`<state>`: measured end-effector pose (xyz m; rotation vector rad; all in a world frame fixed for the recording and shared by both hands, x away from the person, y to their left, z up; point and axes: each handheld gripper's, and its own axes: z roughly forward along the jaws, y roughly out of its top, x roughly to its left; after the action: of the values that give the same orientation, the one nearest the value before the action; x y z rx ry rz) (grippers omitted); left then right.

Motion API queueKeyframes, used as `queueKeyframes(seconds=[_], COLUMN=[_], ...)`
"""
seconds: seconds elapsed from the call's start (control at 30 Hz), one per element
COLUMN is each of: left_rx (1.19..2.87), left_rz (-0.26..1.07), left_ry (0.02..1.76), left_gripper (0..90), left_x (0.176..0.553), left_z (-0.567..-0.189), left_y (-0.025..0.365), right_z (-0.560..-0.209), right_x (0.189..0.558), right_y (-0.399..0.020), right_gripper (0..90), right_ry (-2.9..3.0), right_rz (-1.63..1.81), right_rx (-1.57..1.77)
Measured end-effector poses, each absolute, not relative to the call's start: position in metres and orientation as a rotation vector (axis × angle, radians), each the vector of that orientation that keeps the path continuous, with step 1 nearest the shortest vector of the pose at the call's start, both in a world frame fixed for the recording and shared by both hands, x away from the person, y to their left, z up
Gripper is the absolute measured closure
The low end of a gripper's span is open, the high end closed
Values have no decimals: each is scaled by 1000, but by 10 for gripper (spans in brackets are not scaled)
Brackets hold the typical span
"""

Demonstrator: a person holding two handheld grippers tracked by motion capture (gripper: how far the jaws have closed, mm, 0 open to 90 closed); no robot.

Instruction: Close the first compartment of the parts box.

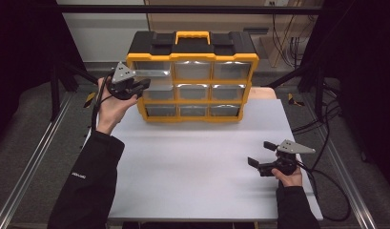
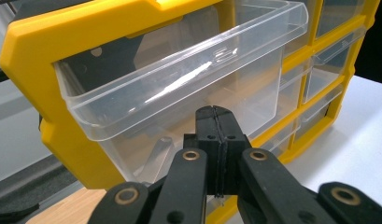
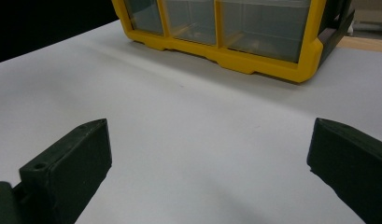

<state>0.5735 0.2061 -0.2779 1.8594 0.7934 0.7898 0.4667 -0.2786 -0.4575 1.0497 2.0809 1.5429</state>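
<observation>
In the left gripper view the left gripper (image 2: 215,122) has its two black jaws pressed flat together low in the middle of the frame. Their tips rest against the front of a clear plastic drawer (image 2: 179,88); whether a thin lip or tab of the drawer is pinched between them cannot be told.

The drawer is see-through and glossy, with a rolled rim along its top edge, and it stands pulled partway out of its slot, tilting across the upper half of that frame. It looks empty.

The drawer belongs to a yellow organizer (image 2: 34,56) with a black top. In the high view the organizer (image 1: 192,56) sits at the upper centre of the frame, at the far edge of the white table (image 1: 197,171). It has three rows of three clear drawers and a yellow carry handle. The pulled-out drawer (image 1: 152,73) is the top left one, and the left gripper (image 1: 144,85) is held at it by a hand in a dark sleeve.

The right gripper (image 1: 260,153) sits at the lower right of the high view, just above the table. Its jaws are spread wide with nothing between them. In the right gripper view they frame bare tabletop (image 3: 202,140), well apart from the organizer (image 3: 235,58) at the top of that frame.
</observation>
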Motion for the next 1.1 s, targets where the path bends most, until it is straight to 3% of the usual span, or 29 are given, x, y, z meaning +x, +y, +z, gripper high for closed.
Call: queueKeyframes(seconds=[1.1], left_rx=[1850], left_rz=[814], left_ry=[811], left_gripper=[897], left_x=[596], left_z=[-280], left_y=[204], right_z=[-458], right_x=[467], right_y=[-279], right_gripper=[6], right_ry=[2082], right_rz=[1544], right_rx=[1050])
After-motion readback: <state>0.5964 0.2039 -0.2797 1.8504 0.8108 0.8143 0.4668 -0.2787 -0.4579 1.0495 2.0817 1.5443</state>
